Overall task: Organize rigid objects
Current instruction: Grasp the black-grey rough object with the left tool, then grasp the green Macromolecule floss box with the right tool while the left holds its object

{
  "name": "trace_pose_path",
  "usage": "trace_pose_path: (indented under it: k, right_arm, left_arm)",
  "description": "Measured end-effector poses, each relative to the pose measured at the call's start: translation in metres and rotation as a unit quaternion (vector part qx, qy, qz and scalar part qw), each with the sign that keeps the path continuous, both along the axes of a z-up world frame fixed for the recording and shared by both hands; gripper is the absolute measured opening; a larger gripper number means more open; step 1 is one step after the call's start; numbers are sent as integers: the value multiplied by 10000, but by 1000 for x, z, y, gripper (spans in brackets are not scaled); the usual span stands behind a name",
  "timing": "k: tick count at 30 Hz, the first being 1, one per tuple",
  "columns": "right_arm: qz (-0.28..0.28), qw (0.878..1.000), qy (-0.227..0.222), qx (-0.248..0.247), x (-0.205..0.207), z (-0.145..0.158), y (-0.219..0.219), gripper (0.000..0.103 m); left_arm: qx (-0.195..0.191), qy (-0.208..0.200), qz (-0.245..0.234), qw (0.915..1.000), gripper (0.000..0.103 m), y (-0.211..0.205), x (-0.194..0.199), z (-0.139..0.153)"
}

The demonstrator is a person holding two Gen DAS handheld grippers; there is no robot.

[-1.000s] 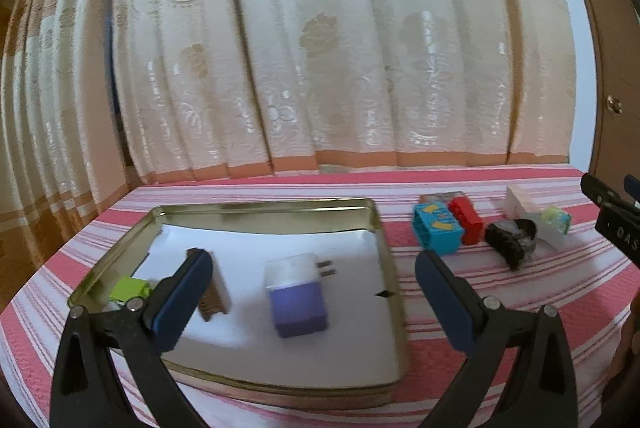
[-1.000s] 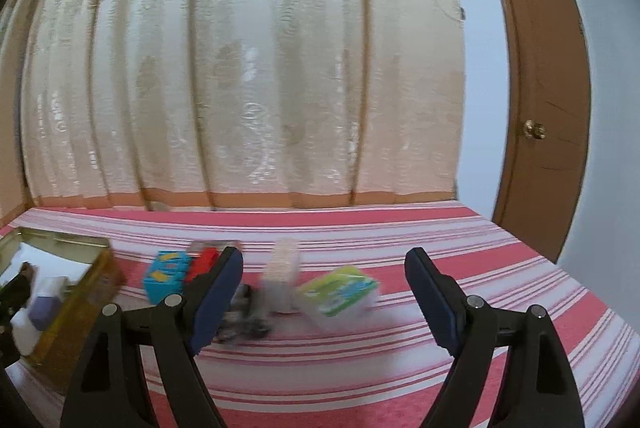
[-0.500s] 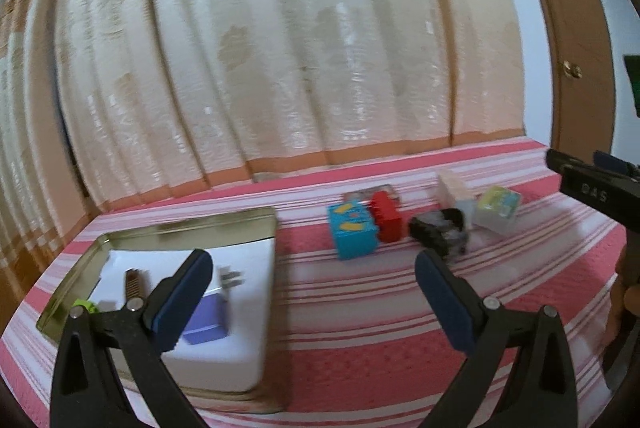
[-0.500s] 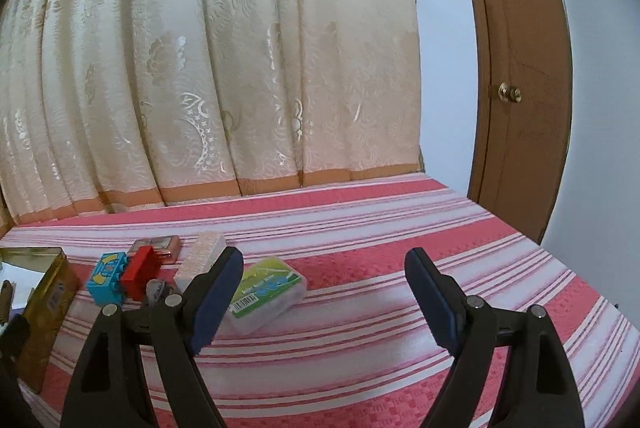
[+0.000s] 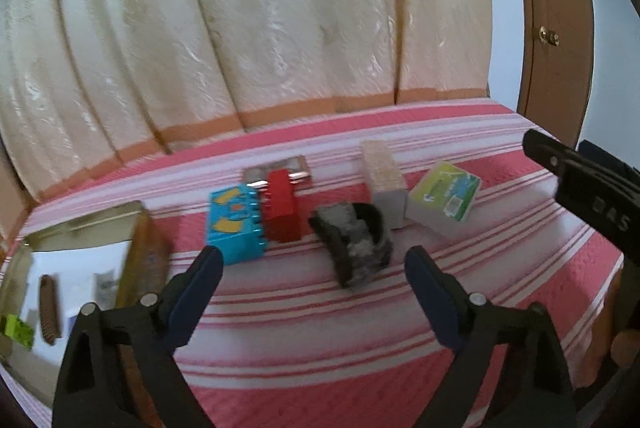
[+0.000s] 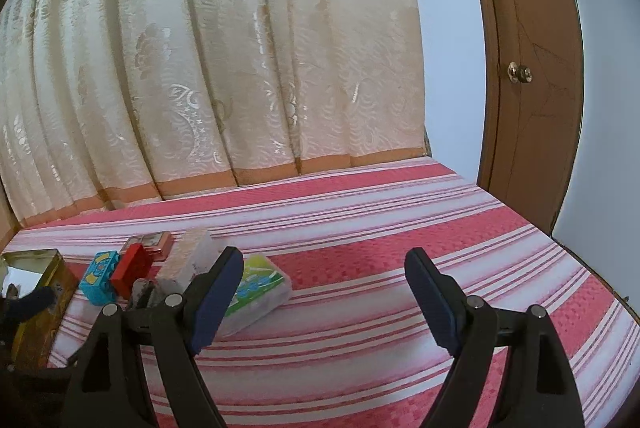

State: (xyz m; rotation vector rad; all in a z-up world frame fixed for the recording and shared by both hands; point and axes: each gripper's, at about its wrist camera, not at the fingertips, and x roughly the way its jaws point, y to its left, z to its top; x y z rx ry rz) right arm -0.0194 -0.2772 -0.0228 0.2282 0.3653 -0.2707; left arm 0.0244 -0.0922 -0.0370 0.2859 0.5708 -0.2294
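Observation:
On the striped pink cloth lie a blue toy block (image 5: 234, 224), a red block (image 5: 282, 206), a dark grey lumpy object (image 5: 354, 242), a clear ribbed box (image 5: 382, 178) and a green-labelled clear case (image 5: 444, 196). My left gripper (image 5: 314, 264) hovers in front of the grey object, its jaws closing with nothing between them. My right gripper (image 6: 324, 270) stands open over bare cloth, right of the green-labelled case (image 6: 258, 292). The same blue block (image 6: 98, 276) and red block (image 6: 132, 268) show at its far left.
A gold tin tray (image 5: 144, 228) with white lining sits at left, holding a brown comb (image 5: 48, 308) and a green piece (image 5: 18, 332). A flat metal item (image 5: 288, 166) lies behind the red block. Cream curtains back the surface; a brown door (image 6: 532, 68) stands at right.
The left gripper swung right from over the tray to the loose objects and its jaws narrowed. The right gripper drifted right, so the objects slid toward its left edge.

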Motion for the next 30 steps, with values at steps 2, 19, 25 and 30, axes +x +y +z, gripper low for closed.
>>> trace_pose_path:
  k: [2,19,25,30]
  right_arm:
    - [7,10000,36,42,2,-1,-5,85]
    - [-25,9992,239,325,7,-6,-19,85]
    - [200,9972,437,565,15,-12,-22,85]
    - [634,9941,674,561,26,-16,-14,85]
  left_arm:
    - [-51,197,13,9998,84,-5,10,-5]
    - [-541,1368,198,9889,47,-19,62,-19]
    - [-1091,1164,134,9871,46,3,53,-8]
    - [-966,409,-18,9945,46,13,22,9]
